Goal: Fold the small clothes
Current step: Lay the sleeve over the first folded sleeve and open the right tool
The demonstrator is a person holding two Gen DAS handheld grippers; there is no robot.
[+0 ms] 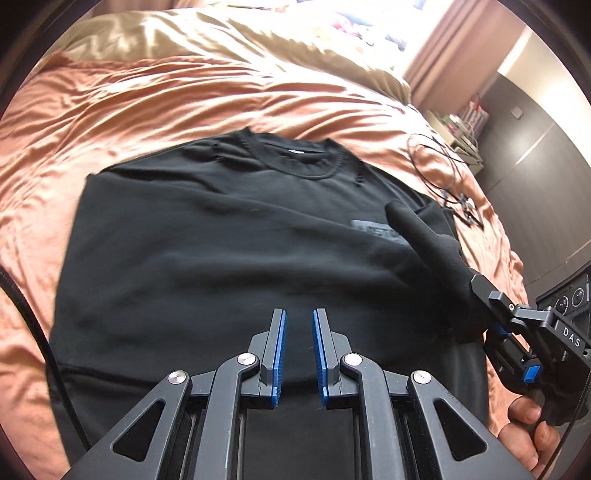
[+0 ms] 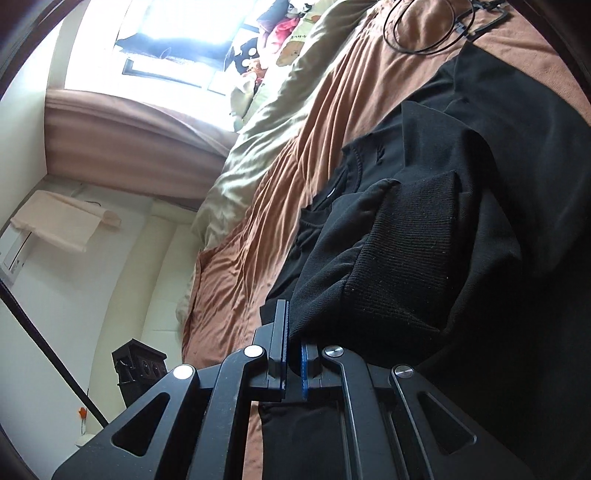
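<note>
A black sweatshirt [image 1: 207, 236] lies front up on the orange bedspread, collar at the far side, a grey patch [image 1: 373, 230] on its chest. My left gripper [image 1: 299, 317] is open and empty, hovering above the lower body of the shirt. My right gripper [image 2: 293, 332] is shut on the black sleeve [image 2: 402, 251] near its ribbed cuff and holds it lifted over the shirt's right side. In the left wrist view the right gripper [image 1: 491, 325] shows at the right with the sleeve [image 1: 428, 247] draped across the chest.
The orange bedspread [image 1: 147, 107] covers the bed, with a beige duvet [image 1: 207, 33] at the far side. A coiled black cable and glasses [image 1: 443, 177] lie on the bed right of the shirt. A window and curtain [image 2: 133, 140] stand beyond the bed.
</note>
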